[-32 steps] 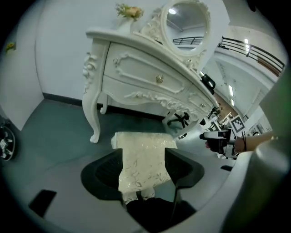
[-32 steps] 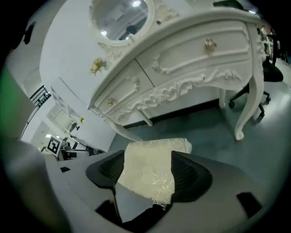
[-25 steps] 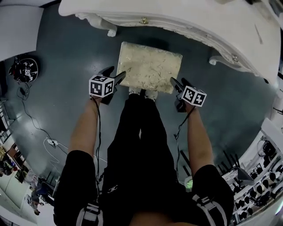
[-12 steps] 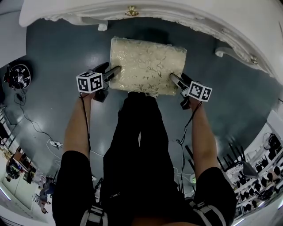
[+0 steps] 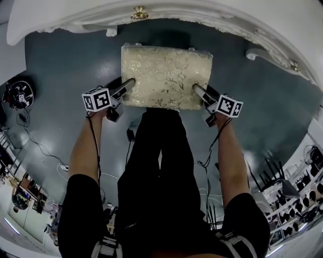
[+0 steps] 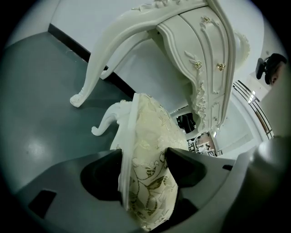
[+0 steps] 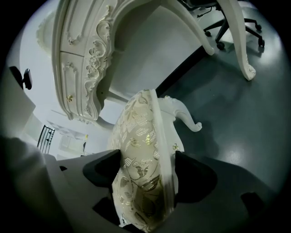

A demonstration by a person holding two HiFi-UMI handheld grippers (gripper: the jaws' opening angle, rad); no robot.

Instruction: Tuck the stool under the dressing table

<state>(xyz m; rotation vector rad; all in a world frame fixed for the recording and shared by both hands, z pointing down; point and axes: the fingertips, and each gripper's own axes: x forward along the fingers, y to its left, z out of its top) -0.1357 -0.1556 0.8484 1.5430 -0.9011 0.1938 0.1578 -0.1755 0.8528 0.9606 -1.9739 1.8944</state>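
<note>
Between the two front legs (image 5: 112,31) of the dressing table (image 5: 227,15) the knee space stood open, bare dark floor (image 5: 65,60) running back to the wall. The stool (image 5: 166,75) sat before it, with free floor on either side. A round device (image 5: 17,95) and cables (image 5: 35,146) lay far left, and the person's legs (image 5: 156,166) blocked the near side.

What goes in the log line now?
left gripper: jaws just widened, on stool | right gripper: jaws just closing on stool | stool: not tucked yet

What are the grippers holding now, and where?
The stool: left gripper pinches the seat's left edge, right gripper its right edge. Left jaws just opened wider; right jaws just closed further.
</note>
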